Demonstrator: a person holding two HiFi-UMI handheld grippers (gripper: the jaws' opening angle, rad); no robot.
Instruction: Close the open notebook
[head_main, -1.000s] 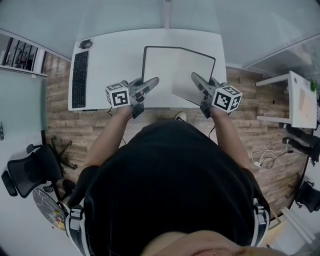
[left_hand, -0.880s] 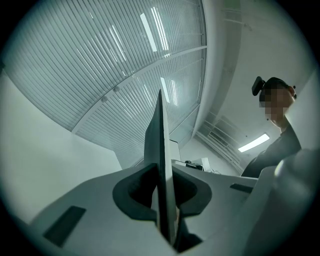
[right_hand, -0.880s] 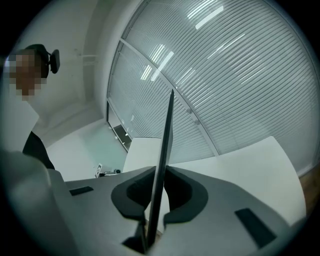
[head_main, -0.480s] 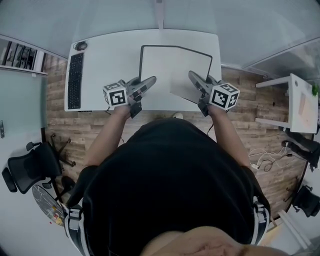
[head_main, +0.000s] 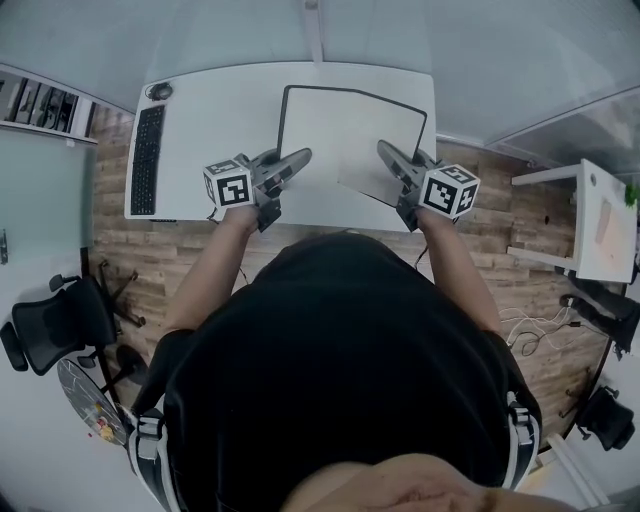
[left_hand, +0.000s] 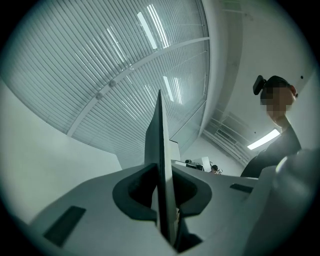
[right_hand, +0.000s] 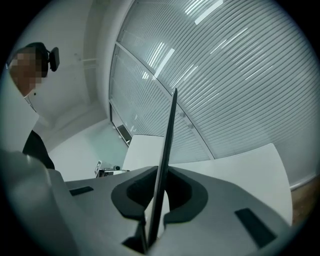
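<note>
The open notebook (head_main: 335, 130), white pages with a dark cover edge, lies on the white desk (head_main: 220, 120). Its right half looks raised off the desk. My left gripper (head_main: 298, 158) is at the notebook's near left edge. In the left gripper view that gripper (left_hand: 162, 200) is shut on a thin dark-edged leaf (left_hand: 161, 145), seen edge-on. My right gripper (head_main: 387, 152) is at the near right edge. In the right gripper view it (right_hand: 156, 200) is shut on the notebook's other thin leaf (right_hand: 169, 140).
A black keyboard (head_main: 145, 158) lies along the desk's left side, with a small round object (head_main: 158, 92) at its far end. An office chair (head_main: 50, 330) stands on the wooden floor at left. A second white table (head_main: 600, 225) and loose cables (head_main: 530, 315) are at right.
The head view has shifted slightly. Both grippers keep the same hold at the notebook's near edges.
</note>
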